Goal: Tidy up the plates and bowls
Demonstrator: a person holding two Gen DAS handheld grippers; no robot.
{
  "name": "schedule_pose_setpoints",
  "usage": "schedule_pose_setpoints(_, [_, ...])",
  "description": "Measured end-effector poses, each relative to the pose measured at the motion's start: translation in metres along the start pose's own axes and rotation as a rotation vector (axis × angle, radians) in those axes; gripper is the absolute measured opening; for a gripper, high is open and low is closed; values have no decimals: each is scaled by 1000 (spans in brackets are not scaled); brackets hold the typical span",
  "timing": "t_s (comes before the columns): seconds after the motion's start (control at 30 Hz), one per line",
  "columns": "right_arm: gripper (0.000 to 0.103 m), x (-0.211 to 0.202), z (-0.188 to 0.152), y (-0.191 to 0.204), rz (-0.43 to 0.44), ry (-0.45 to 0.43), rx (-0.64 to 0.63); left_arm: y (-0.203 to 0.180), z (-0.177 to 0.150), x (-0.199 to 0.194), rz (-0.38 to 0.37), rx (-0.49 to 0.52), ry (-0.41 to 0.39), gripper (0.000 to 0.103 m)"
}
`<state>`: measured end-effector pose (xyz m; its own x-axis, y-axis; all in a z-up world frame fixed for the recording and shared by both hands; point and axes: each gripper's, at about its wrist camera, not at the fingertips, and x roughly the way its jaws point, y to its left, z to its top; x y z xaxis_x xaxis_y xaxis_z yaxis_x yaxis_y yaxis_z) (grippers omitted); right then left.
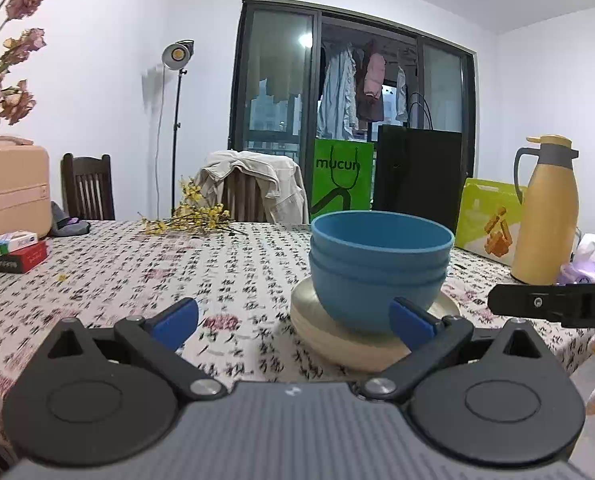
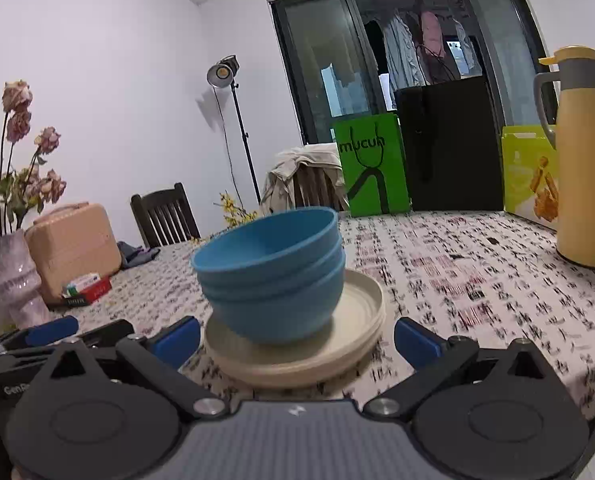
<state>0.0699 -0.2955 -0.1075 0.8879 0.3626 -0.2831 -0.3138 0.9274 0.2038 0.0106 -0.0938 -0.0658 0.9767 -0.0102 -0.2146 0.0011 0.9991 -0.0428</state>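
A stack of three blue bowls (image 1: pixel 379 268) (image 2: pixel 271 272) sits on a stack of cream plates (image 1: pixel 333 336) (image 2: pixel 337 344) on the patterned tablecloth. My left gripper (image 1: pixel 293 320) is open, just in front and to the left of the stack; its right blue fingertip (image 1: pixel 411 322) overlaps the lowest bowl in view. My right gripper (image 2: pixel 295 340) is open too, its blue fingertips standing either side of the plates' near edge. Nothing is held. The right gripper's body (image 1: pixel 557 304) shows at the right edge of the left wrist view, and the left gripper (image 2: pixel 45 336) at lower left of the right wrist view.
A yellow thermos jug (image 1: pixel 545 216) (image 2: pixel 585 160) stands to the right. A green box (image 1: pixel 489 220), green bag (image 1: pixel 341 180) and black bag (image 1: pixel 417 176) line the far edge. A vase of dried roses (image 2: pixel 13 276), a peach case (image 2: pixel 73 248) and small boxes (image 1: pixel 15 256) are on the left.
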Motion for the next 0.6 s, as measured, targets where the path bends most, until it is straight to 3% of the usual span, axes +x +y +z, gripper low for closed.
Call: schedule_pose_setpoints(0.6, [103,-25,-24,8,-61,-8,-41,6,-33,-31,15,32,-10,103])
